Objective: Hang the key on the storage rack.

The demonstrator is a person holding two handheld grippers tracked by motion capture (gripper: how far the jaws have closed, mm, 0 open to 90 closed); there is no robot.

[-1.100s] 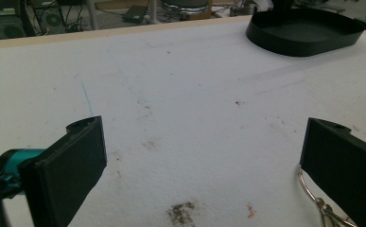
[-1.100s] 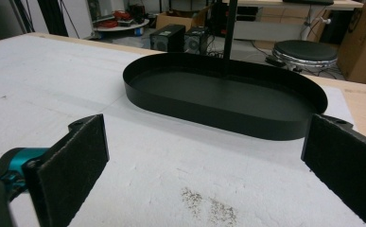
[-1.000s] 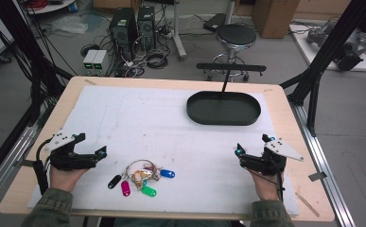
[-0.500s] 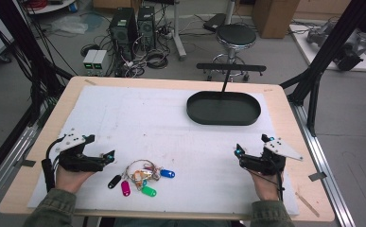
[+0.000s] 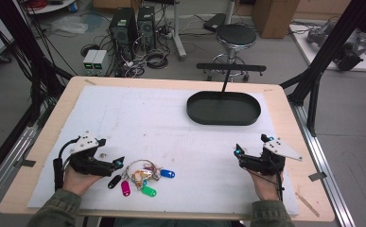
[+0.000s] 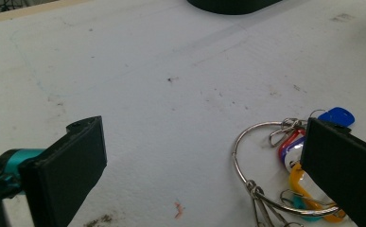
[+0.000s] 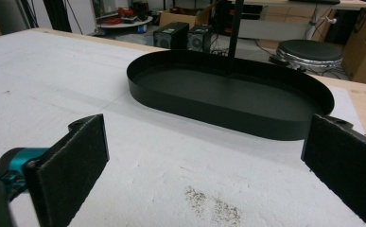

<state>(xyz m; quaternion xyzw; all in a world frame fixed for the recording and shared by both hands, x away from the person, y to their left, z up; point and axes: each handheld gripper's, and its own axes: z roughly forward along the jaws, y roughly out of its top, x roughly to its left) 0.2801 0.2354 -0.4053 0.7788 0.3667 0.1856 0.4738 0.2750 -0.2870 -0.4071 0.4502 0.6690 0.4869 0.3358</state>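
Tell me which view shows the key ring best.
The left gripper view: the key ring lies close, its metal loop and coloured tags distinct, though the right jaw covers part. The high view shows the whole bunch, small, beside the left hand-held gripper.

The left gripper [image 5: 119, 163] hovers with jaws wide apart; bare white foam mat [image 5: 152, 123] lies between them and stretches ahead of it without obstruction. Just beside its right jaw sits a bunch of keys [image 5: 140, 176] on a wire ring [image 6: 239, 156] with coloured tags, the blue tag [image 6: 336, 116] farthest out; part of the ring lies behind that jaw.

The right gripper [image 5: 251, 147], jaws also spread, has open mat between and directly ahead of them. Farther ahead, the black oval tray [image 5: 223, 116] blocks the way, its upright wall spanning most of the gap, and a thin black post [image 7: 236, 33] rises at the tray's far rim.
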